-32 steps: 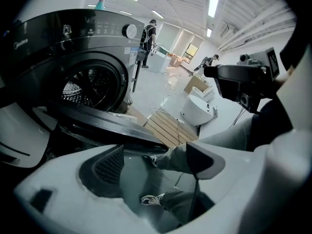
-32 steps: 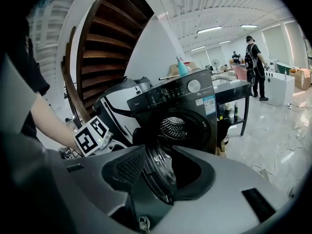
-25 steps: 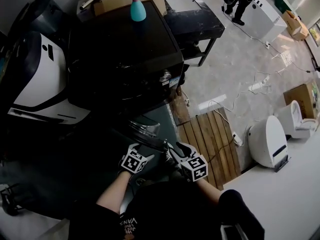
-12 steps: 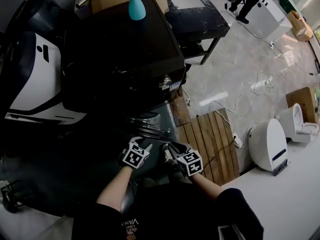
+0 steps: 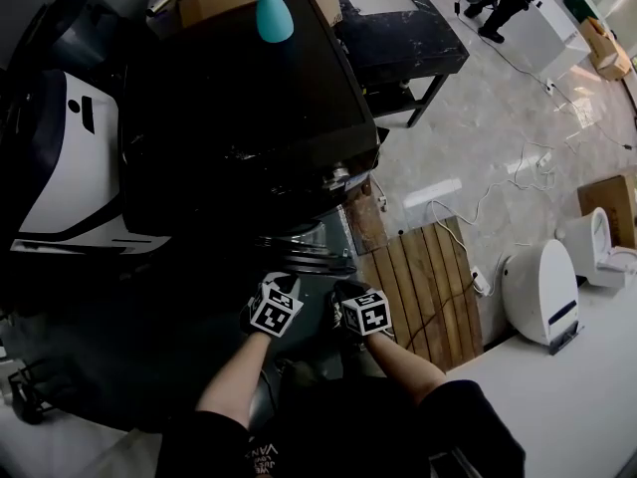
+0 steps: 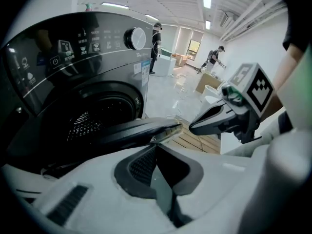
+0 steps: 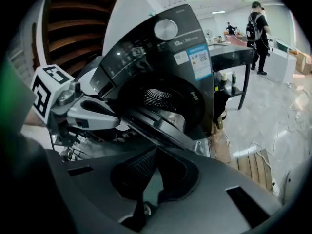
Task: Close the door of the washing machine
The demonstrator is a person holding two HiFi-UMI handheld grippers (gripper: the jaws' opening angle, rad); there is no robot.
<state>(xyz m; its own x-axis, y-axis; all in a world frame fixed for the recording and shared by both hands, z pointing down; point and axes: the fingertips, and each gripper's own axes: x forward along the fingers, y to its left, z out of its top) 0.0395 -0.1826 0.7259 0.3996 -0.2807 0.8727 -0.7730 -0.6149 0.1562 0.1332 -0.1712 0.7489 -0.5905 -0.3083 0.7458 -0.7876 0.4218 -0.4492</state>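
Well, dark round door [image 7: 161, 128]; seemingly wide open

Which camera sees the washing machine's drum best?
Right gripper view: the drum shows its holes clearly. Left gripper view: it's dark, partly behind the open door. Head view: the top of the washer hides it.

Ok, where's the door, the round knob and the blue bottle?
door [image 6: 130, 129]: left gripper view, its dark rim.
round knob [image 7: 166, 29]: right gripper view, its flat face.
blue bottle [image 5: 275, 20]: head view, its body.
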